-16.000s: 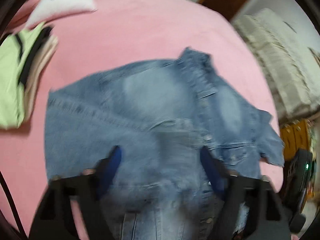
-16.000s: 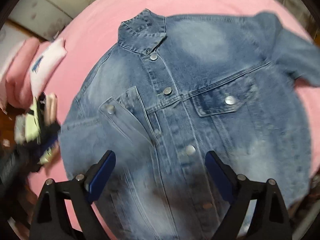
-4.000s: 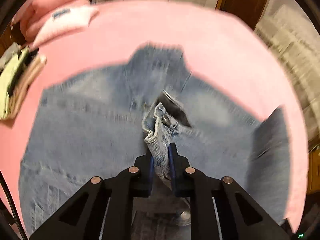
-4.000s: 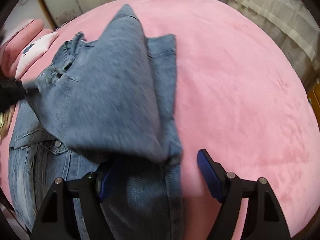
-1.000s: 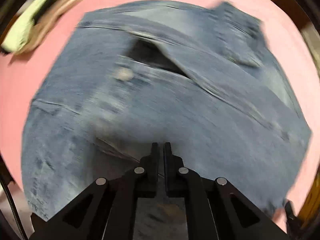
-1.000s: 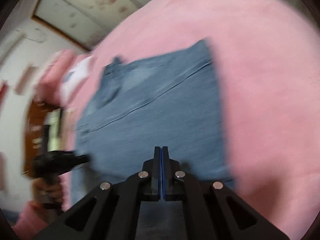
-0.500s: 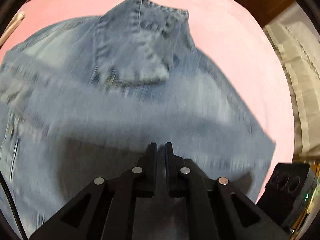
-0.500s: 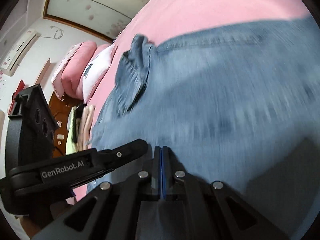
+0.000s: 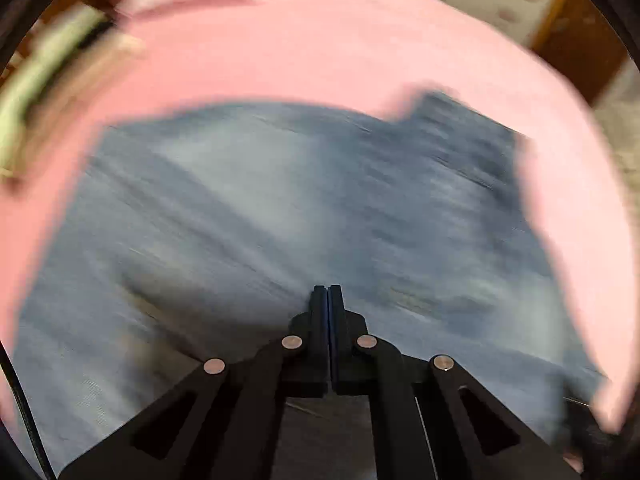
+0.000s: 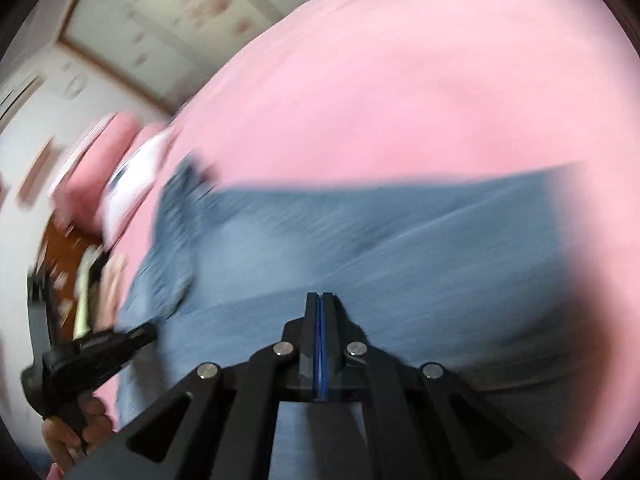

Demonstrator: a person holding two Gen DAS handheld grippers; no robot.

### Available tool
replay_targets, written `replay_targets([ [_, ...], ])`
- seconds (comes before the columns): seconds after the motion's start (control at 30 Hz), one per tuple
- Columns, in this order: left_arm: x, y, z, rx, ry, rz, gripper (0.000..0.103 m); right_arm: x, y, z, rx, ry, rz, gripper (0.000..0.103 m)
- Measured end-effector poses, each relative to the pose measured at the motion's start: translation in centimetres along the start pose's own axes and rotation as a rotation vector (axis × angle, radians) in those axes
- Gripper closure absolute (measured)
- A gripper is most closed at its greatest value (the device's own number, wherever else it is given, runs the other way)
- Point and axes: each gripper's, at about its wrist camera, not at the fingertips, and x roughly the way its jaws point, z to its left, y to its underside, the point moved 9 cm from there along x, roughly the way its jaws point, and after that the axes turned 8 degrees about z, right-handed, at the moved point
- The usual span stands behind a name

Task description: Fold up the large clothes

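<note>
Denim jacket (image 9: 280, 216) lies spread on the pink bed (image 9: 320, 52), back side up; both views are motion-blurred. Left hand-held gripper (image 9: 328, 292) is over the jacket, jaws pressed together with nothing seen between them. Right hand-held gripper (image 10: 320, 298) likewise has its jaws together, empty, above the denim. A hand (image 10: 66, 436) grips the left tool's handle at the right view's lower-left edge. Folded clothes (image 9: 44, 92) sit at the bed's far-left edge, pillows (image 10: 100, 168) beyond.

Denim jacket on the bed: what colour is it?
Faded blue; the denim jacket shows best in the right wrist view.
</note>
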Motion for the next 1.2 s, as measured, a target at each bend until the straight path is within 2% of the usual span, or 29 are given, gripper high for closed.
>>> replay_targets([
  [0.03,0.4,-0.8,1.9,-0.026,-0.042,0.003,0.102,-1.0,-0.4,-1.5,0.026,0.017,-0.025,0.103],
  [0.07,0.9,-1.1,3.0,-0.05,-0.028,0.022,0.101,-1.9,-0.8,-2.9,0.05,0.023,-0.042,0.103],
  [0.13,1.7,-1.2,4.3,-0.129,0.116,0.077,0.102,-3.9,-1.3,-5.3,0.049,0.149,-0.089,0.103],
  [0.17,1.7,-1.3,4.7,-0.153,0.159,0.091,0.102,-4.3,-1.3,-5.9,0.05,0.16,-0.095,0.103],
  [0.23,1.7,-1.4,4.5,-0.124,0.15,0.091,0.102,-4.5,-1.2,-6.4,0.087,0.139,-0.094,0.103],
  [0.3,1.5,-1.3,4.7,-0.092,0.112,0.075,0.102,-4.1,-1.2,-5.9,0.09,0.176,-0.097,0.103],
  [0.4,1.2,-1.2,4.4,-0.089,0.106,0.066,0.102,-4.3,-0.9,-5.8,0.106,0.218,-0.103,0.103],
  [0.5,0.1,0.3,4.5,-0.105,0.161,0.068,0.102,-4.5,-0.4,-5.7,0.139,0.201,-0.112,0.103],
  [0.57,-0.3,3.4,6.4,-0.112,0.204,0.069,0.102,-4.8,0.0,-5.5,0.137,0.196,-0.114,0.103],
  [0.7,-1.7,4.6,7.1,-0.055,0.258,0.085,0.102,-5.6,1.7,-4.3,0.081,0.235,-0.103,0.103],
  [0.9,-3.8,8.4,8.3,0.023,0.257,0.095,0.102,-6.5,6.3,-3.4,0.045,0.292,-0.041,0.103],
  [0.97,-3.6,10.1,8.6,0.058,0.208,0.12,0.097,-6.9,8.4,-3.2,0.053,0.299,-0.031,0.103],
  [1.2,-5.4,15.5,9.9,0.233,0.133,0.117,0.097,-8.5,14.9,-2.2,0.123,0.305,-0.002,0.103],
])
